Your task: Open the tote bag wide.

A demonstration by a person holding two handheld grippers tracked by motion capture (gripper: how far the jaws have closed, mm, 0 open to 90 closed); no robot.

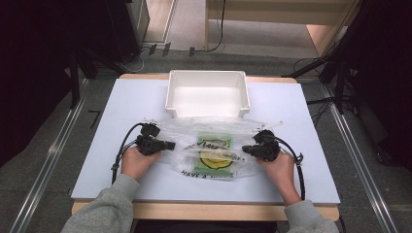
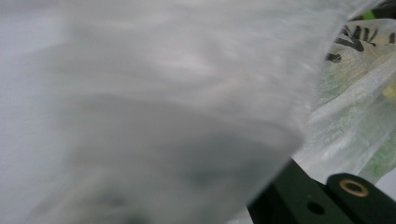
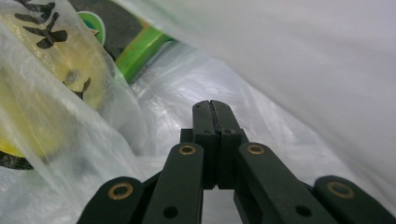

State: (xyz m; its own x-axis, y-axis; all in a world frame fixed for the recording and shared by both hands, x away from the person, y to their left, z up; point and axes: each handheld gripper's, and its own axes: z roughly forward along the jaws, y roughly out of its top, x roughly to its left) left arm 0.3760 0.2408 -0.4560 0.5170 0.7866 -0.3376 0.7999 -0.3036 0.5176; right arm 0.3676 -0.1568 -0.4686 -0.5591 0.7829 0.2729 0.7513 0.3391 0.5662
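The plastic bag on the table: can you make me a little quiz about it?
1. What is printed on the plastic bag?
2. True or false: the white bin has things in it.
3. Are the right gripper jaws A) wide open or B) closed together?

Key:
1. A yellow smiley face with black letters.
2. False, it looks empty.
3. B.
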